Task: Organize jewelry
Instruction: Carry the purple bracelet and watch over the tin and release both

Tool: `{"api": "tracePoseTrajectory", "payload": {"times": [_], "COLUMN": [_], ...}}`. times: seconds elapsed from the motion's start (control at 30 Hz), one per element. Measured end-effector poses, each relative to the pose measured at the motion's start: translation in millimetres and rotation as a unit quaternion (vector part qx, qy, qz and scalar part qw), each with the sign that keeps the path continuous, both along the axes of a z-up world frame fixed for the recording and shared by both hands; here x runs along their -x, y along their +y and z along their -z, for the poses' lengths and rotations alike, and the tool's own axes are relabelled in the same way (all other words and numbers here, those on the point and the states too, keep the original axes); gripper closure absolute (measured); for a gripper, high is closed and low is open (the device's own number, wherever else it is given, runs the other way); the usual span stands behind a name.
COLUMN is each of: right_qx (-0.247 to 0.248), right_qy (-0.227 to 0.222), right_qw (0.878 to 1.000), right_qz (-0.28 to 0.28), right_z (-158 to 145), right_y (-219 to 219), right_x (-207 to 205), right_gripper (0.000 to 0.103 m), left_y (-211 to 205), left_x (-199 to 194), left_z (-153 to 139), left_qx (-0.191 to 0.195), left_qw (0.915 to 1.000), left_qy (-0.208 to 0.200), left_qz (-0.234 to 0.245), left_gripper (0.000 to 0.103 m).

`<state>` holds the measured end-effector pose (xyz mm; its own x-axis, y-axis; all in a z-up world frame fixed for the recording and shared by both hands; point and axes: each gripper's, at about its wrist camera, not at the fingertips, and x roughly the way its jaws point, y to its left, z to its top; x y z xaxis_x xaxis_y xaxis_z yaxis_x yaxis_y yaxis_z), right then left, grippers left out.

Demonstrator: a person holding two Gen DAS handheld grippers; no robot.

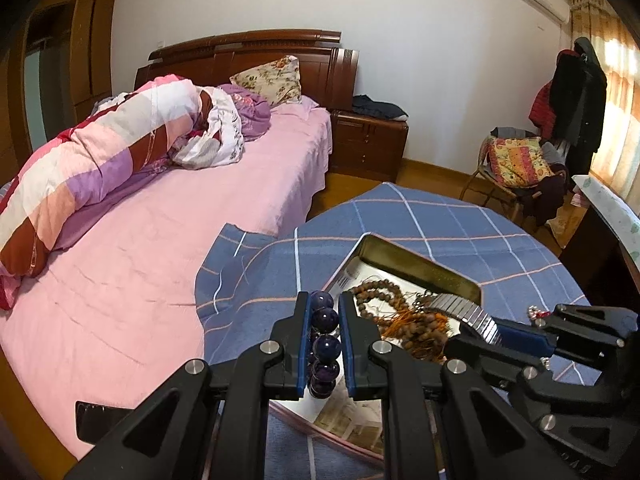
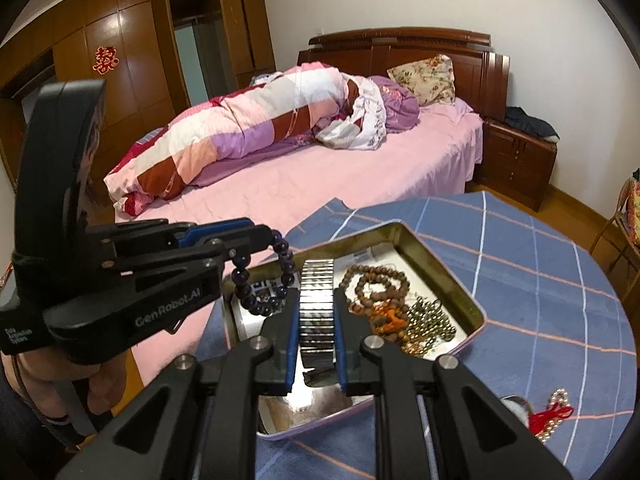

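Biggest risk I'd guess: the left gripper [image 1: 324, 312] only pinches the purple bead bracelet [image 1: 325, 344] by a few round beads, so it could roll out short of the tin tray [image 2: 444, 256], while the right gripper [image 2: 316, 312] clamps the metal watch band [image 2: 317, 300] lengthwise, pointing up-frame over the tray.
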<state>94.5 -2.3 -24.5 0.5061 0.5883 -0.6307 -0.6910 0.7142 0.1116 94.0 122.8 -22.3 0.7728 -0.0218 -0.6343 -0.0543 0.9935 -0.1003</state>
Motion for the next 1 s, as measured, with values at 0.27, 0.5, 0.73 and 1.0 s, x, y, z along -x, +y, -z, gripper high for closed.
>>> {"api": "tracePoseTrajectory", "payload": {"times": [0.27,0.5,0.73,1.0], "right_qx": [0.007,0.017,0.024,0.034], "right_qy": [0.02,0.028,0.03,0.031], "right_qw": [1.0,0.999,0.999,0.999], "right_qz": [0.005,0.005,0.006,0.005], "right_z": [14.6,21.0,25.6,32.0], "right_y": [-0.8,3.3,7.0,13.2], "right_x": [-4.8,-5.7,-8.3,-10.1], "right_gripper": [0.086,0.086,0.086,0.086], "left_y": [-1.3,-6.1,-5.0,-2.9], "left_x": [-3.2,-6.0,-8.1,-9.7], "left_z": [7.1,14.4,17.6,20.6], "left_qx": [-0.003,-0.016,-0.021,-0.019], "left_qw": [0.9999,0.9996,0.9994,0.9993], "left_qy": [0.011,0.022,0.025,0.03], "left_qz": [0.005,0.011,0.009,0.006], "left_gripper": [0.09,0.09,0.09,0.09]}}
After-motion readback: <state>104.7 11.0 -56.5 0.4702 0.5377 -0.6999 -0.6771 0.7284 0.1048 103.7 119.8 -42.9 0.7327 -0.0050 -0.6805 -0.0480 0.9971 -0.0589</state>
